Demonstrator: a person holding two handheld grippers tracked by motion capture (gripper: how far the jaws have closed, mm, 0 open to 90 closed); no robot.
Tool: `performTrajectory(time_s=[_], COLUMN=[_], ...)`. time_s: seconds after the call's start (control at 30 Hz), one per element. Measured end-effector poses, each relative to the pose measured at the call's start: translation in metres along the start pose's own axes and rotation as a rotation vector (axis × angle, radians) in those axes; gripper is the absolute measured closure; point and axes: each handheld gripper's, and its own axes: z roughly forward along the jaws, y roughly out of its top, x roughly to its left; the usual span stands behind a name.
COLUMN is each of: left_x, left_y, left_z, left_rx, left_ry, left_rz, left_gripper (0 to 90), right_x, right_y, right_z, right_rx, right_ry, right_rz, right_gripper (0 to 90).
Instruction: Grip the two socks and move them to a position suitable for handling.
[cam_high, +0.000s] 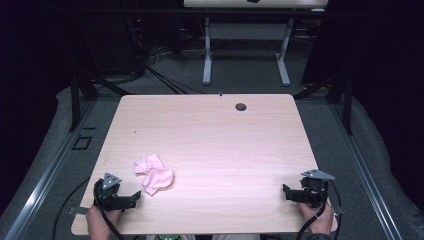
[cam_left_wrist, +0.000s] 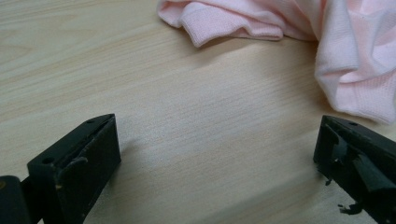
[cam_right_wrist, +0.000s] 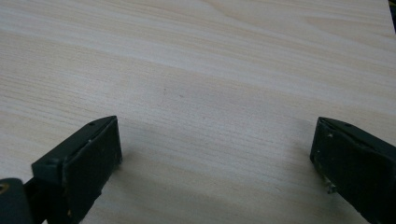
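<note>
A crumpled pink cloth (cam_high: 153, 174) lies on the light wooden table (cam_high: 210, 140), left of centre near the front. My left gripper (cam_high: 134, 197) rests low at the front left, just short of the cloth, jaws wide open and empty. In the left gripper view the pink cloth (cam_left_wrist: 299, 42) lies just beyond the open left gripper (cam_left_wrist: 217, 156), its nearest fold close to the right jaw. My right gripper (cam_high: 286, 192) sits at the front right corner, open, far from the cloth. In the right gripper view the right gripper (cam_right_wrist: 215, 156) has bare wood between its jaws.
A round grommet hole (cam_high: 241, 106) sits near the table's far edge. Beyond the table stands a white desk frame (cam_high: 245, 45) on grey carpet, with cables on the floor. Dark stands flank the table on both sides.
</note>
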Motion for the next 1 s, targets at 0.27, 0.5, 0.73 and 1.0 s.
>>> performTrajectory(time_s=[0.27,0.5,0.73,1.0], left_x=[0.000,0.000,0.000,0.005], left_y=[0.000,0.000,0.001,0.006], left_z=[0.000,0.000,-0.001,-0.011], left_rx=[0.000,0.000,0.011,0.008], left_ry=[-0.001,0.000,-0.009,-0.028], left_rz=[0.001,0.001,0.006,-0.022], left_gripper=[0.5,0.4,0.1,0.0], right_x=[-0.001,-0.002,-0.002,-0.003], right_y=[0.001,0.002,0.002,0.001], right_z=[0.001,0.002,0.003,0.003], right_rx=[0.007,0.005,-0.004,-0.004], right_ry=[-0.006,0.017,0.011,0.003], right_rz=[0.002,-0.017,-0.016,-0.010], right_gripper=[0.0,0.0,0.0,0.0])
